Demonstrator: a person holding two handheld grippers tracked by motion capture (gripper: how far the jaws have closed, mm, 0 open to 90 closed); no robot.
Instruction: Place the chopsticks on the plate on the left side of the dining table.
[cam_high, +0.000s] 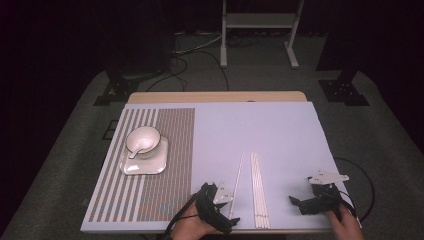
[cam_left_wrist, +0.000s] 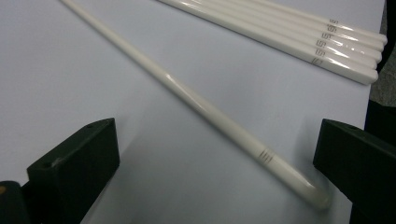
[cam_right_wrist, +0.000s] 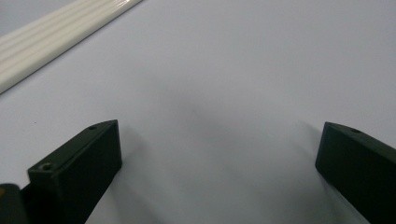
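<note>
Mat: striped, covers the left part of the counter, running from the far-left corner down to the near edge.
Plate: white, squarish, on the mat near the counter's left edge.
Bowl: white, sits on the far part of the plate, overhanging it a little.
Bowl contents: a white spoon, handle leaning out over the near-left rim. Can't tell if anything else is inside.
Left gripper: at the near edge, left of centre, low over the counter. Jaws wide open, holding nothing.
Single chopstick: white, lies flat on the counter between the left jaws, closer to the right-hand one in the left gripper view; can't tell if it touches. Thick end points to the near edge.
Single chopstick, far end: cut off by the frame in the left gripper view; thin and faint in the high view.
Chopstick bundle: white sticks lying side by side, touching, just right of the single one, ends at the near edge. Exact count hard to make out.
Right gripper: near-right corner, well apart from the bundle. Jaws wide open over bare counter, empty.
Hands: both cut off by the bottom of the high view.
</note>
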